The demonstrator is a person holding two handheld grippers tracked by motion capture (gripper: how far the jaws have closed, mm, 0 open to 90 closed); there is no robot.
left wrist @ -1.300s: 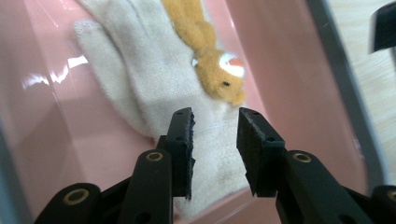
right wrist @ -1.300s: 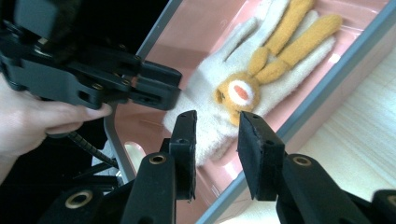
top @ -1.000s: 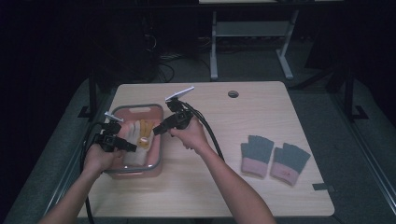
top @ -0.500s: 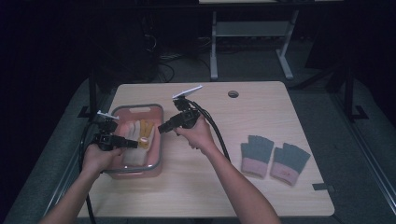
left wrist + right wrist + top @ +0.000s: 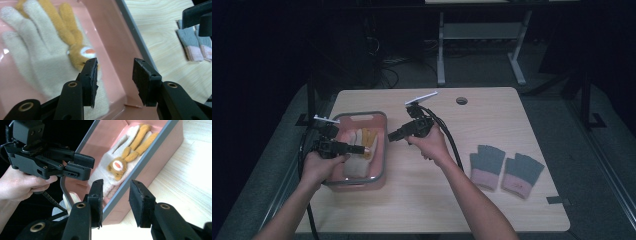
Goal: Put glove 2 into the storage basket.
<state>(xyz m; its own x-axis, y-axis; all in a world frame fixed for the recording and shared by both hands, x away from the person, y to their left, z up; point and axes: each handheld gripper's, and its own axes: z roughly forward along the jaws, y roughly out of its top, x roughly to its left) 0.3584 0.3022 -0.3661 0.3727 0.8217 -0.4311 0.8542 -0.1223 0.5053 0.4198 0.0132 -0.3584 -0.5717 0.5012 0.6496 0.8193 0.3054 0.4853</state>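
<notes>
- The left gripper [image 5: 358, 149] hung over the pink bin [image 5: 381, 131] at the table's [image 5: 512, 210] left side. Its jaws had just been opening and stood apart with nothing between them.
- Inside the bin lay a cream glove [image 5: 32, 57] with an orange one [image 5: 62, 27] on it, so two gloves there, though more could have been hidden beneath.
- In the left gripper view the pair lay just ahead of and below the left pad, long axis running away from the jaws, fingers pointing far and cuffs near. That looked like the relation the next move turned on: the left gripper sat right above the pile, far nearer than the other.
- The orange glove bore a small round white-and-orange patch [image 5: 117, 165] near its cuff.
- The right gripper [image 5: 391, 136] was held just past the bin's right wall, over bare wood, pointing left toward the bin. Its jaws stood parted and empty.
- Well apart on the right lay two grey gloves with pink cuffs [image 5: 506, 170], side by side, fingers pointing away from the person. The right hand [image 5: 428, 145] was the nearer one to these.
- Count: two grippers, one bin, four gloves in two pairs.
</notes>
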